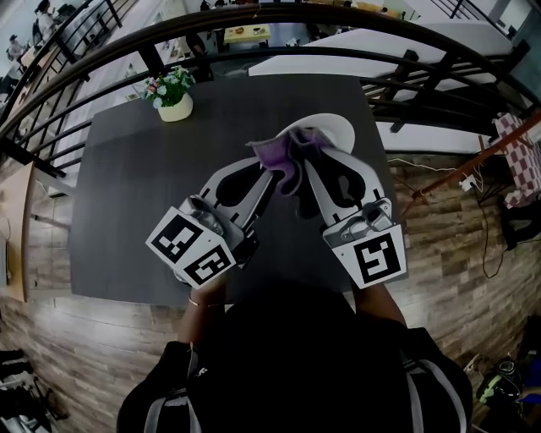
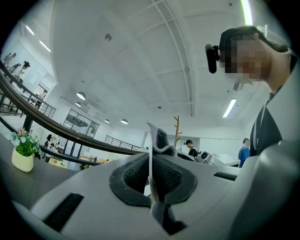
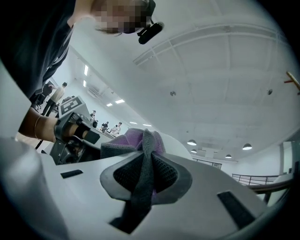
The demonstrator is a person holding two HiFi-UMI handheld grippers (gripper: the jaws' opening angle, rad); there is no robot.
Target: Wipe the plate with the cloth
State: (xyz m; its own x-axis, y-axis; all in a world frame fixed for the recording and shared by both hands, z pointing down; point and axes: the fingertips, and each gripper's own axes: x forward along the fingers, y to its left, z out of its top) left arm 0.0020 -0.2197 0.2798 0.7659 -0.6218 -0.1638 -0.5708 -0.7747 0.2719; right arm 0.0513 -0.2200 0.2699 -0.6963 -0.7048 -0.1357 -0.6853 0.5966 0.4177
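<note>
A white plate [image 1: 335, 130] is over the far right part of the dark table [image 1: 135, 178]. A purple and grey cloth [image 1: 282, 157] drapes over its near left side. My left gripper [image 1: 272, 175] is shut on a thin white edge, the plate's rim [image 2: 150, 159], seen edge-on between the pads in the left gripper view, with a fold of cloth [image 2: 161, 138] just beyond. My right gripper [image 1: 306, 161] is shut on the cloth [image 3: 140, 187], which bunches purple past the fingertips against the plate. The two grippers sit close together, side by side.
A small cream pot of flowers [image 1: 175, 100] stands at the table's far left corner. A dark curved railing [image 1: 254, 25] runs beyond the table. The table's near edge [image 1: 127, 296] lies just in front of the person, over a wooden floor.
</note>
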